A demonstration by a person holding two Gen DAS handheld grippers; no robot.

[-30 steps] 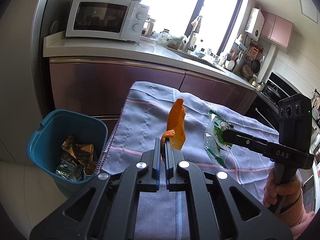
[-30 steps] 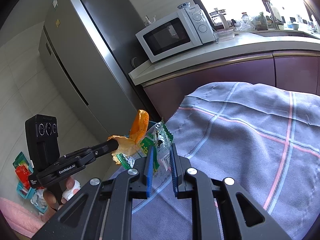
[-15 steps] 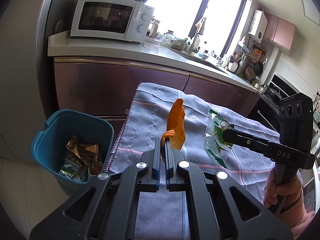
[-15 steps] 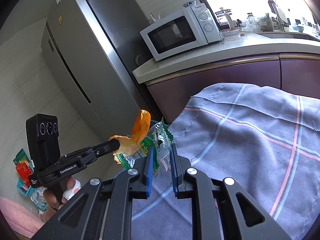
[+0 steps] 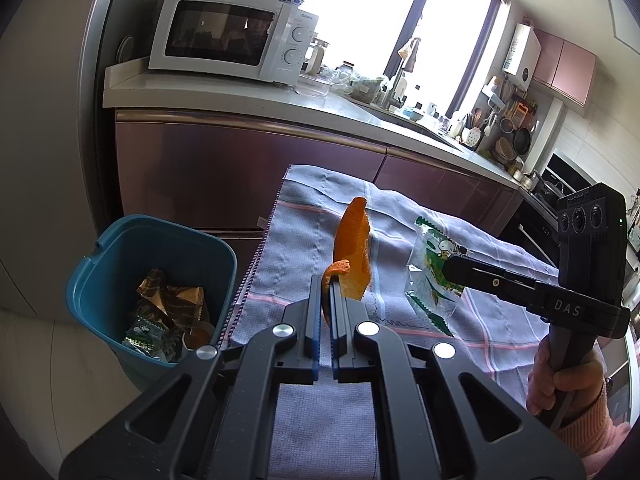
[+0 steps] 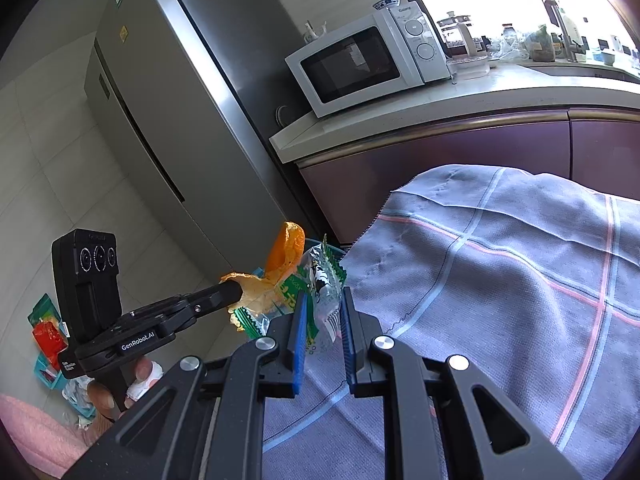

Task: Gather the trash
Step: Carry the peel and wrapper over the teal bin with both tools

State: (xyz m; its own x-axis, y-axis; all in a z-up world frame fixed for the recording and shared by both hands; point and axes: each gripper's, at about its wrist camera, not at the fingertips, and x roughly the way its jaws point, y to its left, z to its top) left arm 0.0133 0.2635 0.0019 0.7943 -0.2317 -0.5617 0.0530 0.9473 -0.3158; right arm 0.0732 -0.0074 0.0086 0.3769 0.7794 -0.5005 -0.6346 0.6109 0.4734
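At the bottom centre of the left wrist view, the left gripper (image 5: 326, 300) has its fingers pressed together on an orange peel (image 5: 352, 250), whose long axis stands nearly upright, tip toward the top of the frame. To the right, the right gripper (image 5: 448, 266) pinches a green-and-clear wrapper (image 5: 434, 276), which hangs downward over the cloth-covered tabletop (image 5: 320, 216). Both pieces look lifted, so the carrying step seems in hand. The next move probably calls for swinging each toward the teal bin (image 5: 100, 276) at lower left, over its mouth, then spreading the fingers.
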